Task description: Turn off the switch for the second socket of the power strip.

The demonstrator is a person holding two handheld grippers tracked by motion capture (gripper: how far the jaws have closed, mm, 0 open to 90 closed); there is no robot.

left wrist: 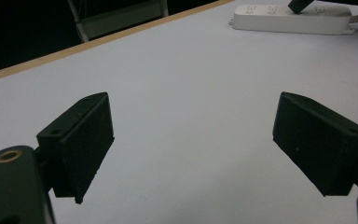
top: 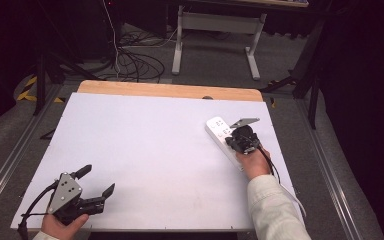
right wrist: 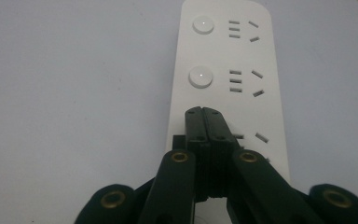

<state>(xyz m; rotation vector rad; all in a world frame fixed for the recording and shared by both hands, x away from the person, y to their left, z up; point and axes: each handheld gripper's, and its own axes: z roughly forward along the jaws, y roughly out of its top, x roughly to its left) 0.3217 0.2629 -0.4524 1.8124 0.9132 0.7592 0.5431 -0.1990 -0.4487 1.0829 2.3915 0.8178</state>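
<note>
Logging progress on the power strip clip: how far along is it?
Done: nothing clearly; no plug sits in the power strip, whose two far switch buttons show no light. In hand: the right tool, jaws shut, tip over the strip where a third button would lie, probably pressing it. Left: confirming that press; the left tool waits open, apart.

We can read no text, brand, number or label anywhere. The long white plastic power strip (right wrist: 228,70) bears round buttons and socket slots with no lettering that we can make out, and the white table top (top: 145,150) carries no markings.
</note>
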